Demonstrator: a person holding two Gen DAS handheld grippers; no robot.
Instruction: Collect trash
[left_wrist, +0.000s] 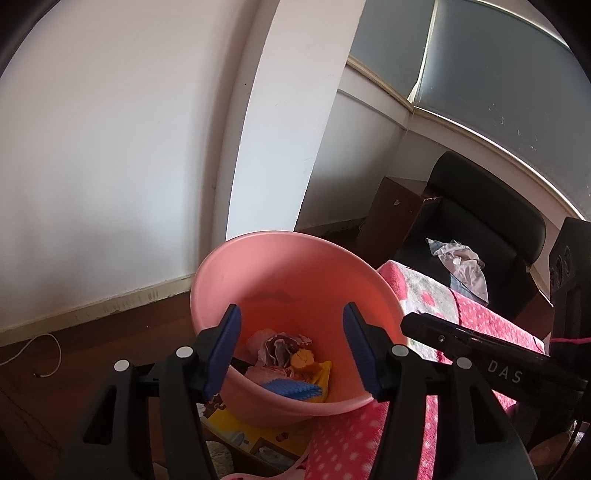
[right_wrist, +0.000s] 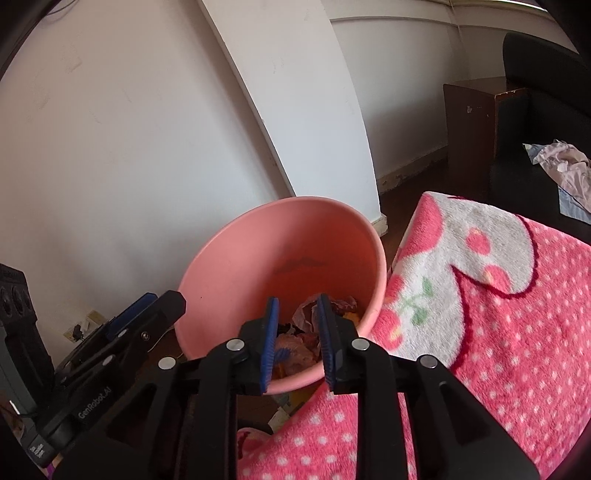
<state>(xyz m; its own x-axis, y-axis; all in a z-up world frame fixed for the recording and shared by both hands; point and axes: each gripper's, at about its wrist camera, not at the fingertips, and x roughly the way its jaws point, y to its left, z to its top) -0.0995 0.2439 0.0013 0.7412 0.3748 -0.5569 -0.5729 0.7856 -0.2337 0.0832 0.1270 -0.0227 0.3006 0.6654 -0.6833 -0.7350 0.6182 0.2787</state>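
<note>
Several pieces of trash (left_wrist: 284, 354) already lie in the pink bin (left_wrist: 258, 266) at lower centre. Both claws hang over it, empty: left claw (left_wrist: 291, 350) wide apart, right claw (right_wrist: 295, 336) narrowly apart. Crumpled paper (left_wrist: 461, 262) remains on the black chair, right.

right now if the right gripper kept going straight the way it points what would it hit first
Probably the crumpled trash inside the pink bucket: the right gripper aims over the near rim with nothing between its parted fingers. Depth is unclear.
</note>
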